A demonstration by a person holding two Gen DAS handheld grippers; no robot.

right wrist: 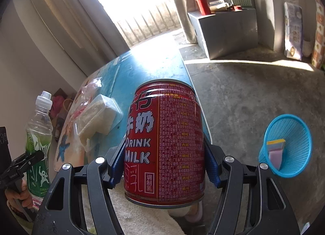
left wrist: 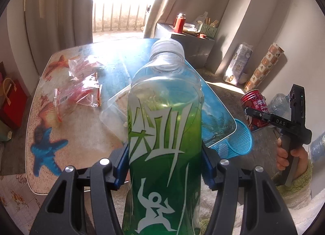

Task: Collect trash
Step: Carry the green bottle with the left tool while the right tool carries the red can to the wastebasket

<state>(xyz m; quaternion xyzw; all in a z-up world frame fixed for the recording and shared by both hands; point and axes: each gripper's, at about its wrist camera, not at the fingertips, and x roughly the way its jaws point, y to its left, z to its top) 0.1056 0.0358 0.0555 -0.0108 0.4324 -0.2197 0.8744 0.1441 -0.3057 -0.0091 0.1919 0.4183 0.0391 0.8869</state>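
My left gripper [left wrist: 165, 166] is shut on a clear plastic bottle [left wrist: 164, 133] with a green label and white cap, held upright above the table's near edge. The bottle also shows in the right wrist view [right wrist: 38, 141]. My right gripper [right wrist: 164, 164] is shut on a red milk can [right wrist: 165, 143], held upright beside the table; the can also shows in the left wrist view [left wrist: 255, 109]. A blue mesh bin [right wrist: 288, 145] stands on the floor to the right, with a yellow and pink item inside. Crumpled clear wrappers [left wrist: 81, 84] and a clear plastic box [right wrist: 97, 119] lie on the table.
The table [left wrist: 67, 137] has a beach print with starfish. A grey box [right wrist: 225, 27] with a red flask and a green basket stands at the back. A tissue pack [right wrist: 293, 29] and a patterned roll [left wrist: 264, 68] lean on the wall. A red bag [left wrist: 12, 103] sits left.
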